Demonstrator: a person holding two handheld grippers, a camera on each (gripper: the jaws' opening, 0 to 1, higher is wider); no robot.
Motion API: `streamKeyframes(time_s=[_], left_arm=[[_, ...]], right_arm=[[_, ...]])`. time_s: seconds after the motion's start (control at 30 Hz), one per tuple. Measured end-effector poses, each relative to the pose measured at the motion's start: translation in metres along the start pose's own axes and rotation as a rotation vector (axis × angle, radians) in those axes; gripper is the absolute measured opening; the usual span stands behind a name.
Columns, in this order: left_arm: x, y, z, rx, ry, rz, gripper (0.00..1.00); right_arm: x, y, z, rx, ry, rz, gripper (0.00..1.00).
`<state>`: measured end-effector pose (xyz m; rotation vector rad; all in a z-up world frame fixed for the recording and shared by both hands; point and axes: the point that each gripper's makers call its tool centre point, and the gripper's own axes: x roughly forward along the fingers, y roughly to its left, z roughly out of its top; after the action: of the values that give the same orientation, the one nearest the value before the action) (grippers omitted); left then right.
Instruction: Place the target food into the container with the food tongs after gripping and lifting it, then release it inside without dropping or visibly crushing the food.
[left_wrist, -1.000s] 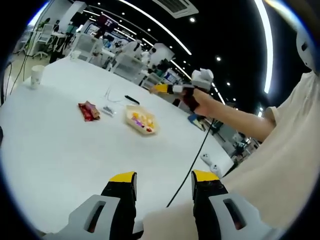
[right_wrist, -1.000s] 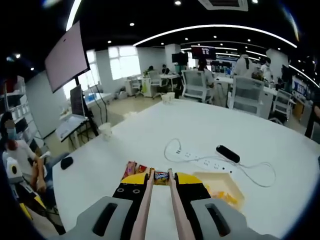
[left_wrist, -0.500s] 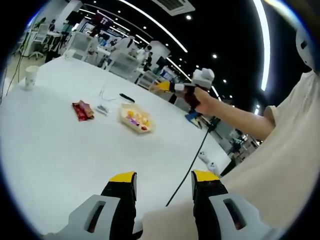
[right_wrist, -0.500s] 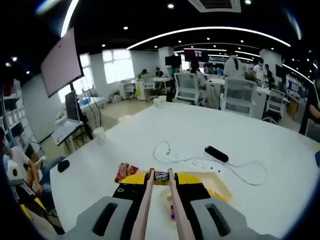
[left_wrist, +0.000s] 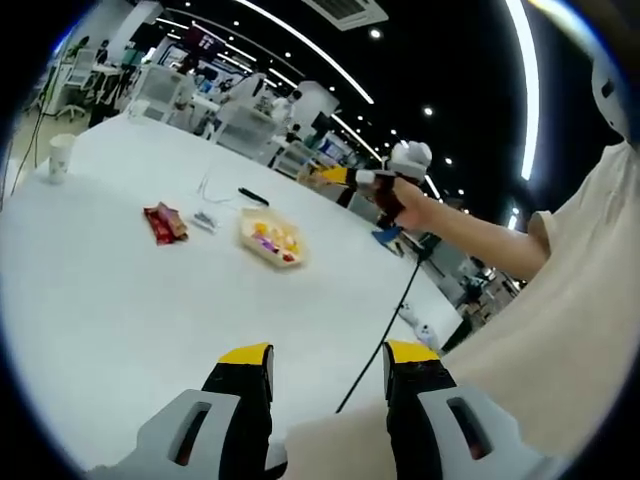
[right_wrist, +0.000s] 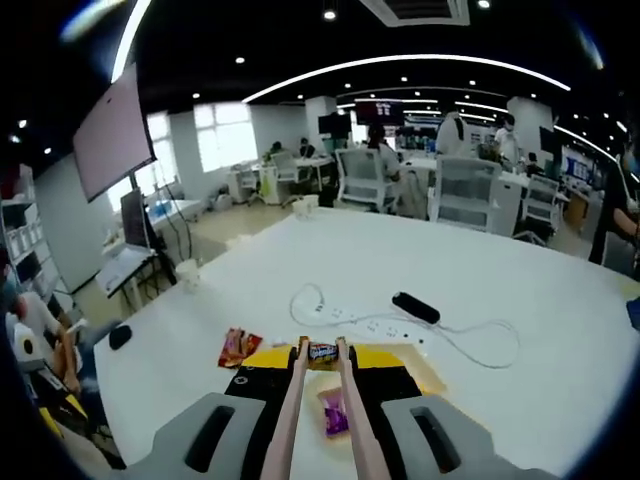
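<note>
Around us a wide open-plan office frames the big white table (left_wrist: 120, 300), which has plenty of bare room on every side of the work. On it lie a power strip (right_wrist: 375, 325) with its looped cord and a dark remote-like bar (right_wrist: 414, 307), both beyond the container (left_wrist: 269, 238), and red snack packets (left_wrist: 164, 221) just beside it.

Our left gripper (left_wrist: 325, 375) rests low over bare tabletop, jaws spread wide and empty. Our right gripper (right_wrist: 320, 372) hangs above the container, its jaws squeezed on the food tongs (right_wrist: 318, 420), whose tips pinch a small wrapped candy (right_wrist: 322, 352). A purple wrapped sweet (right_wrist: 333, 412) already lies in the container below. We judge the grip and lift done; lowering and a gentle release inside remain. The container's shallow rim is the only edge to clear.
</note>
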<state>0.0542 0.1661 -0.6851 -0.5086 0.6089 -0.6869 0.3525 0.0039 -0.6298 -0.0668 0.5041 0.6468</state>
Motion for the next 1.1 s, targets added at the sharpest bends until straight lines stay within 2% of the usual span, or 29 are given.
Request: streamKeyframes(time_s=[1.1], left_arm=[[-0.007,0.005,-0.013,-0.047,-0.029,0.033,0.43]], right_arm=[[-0.003,-0.018,-0.005,0.015,0.008,-0.033,0.20]])
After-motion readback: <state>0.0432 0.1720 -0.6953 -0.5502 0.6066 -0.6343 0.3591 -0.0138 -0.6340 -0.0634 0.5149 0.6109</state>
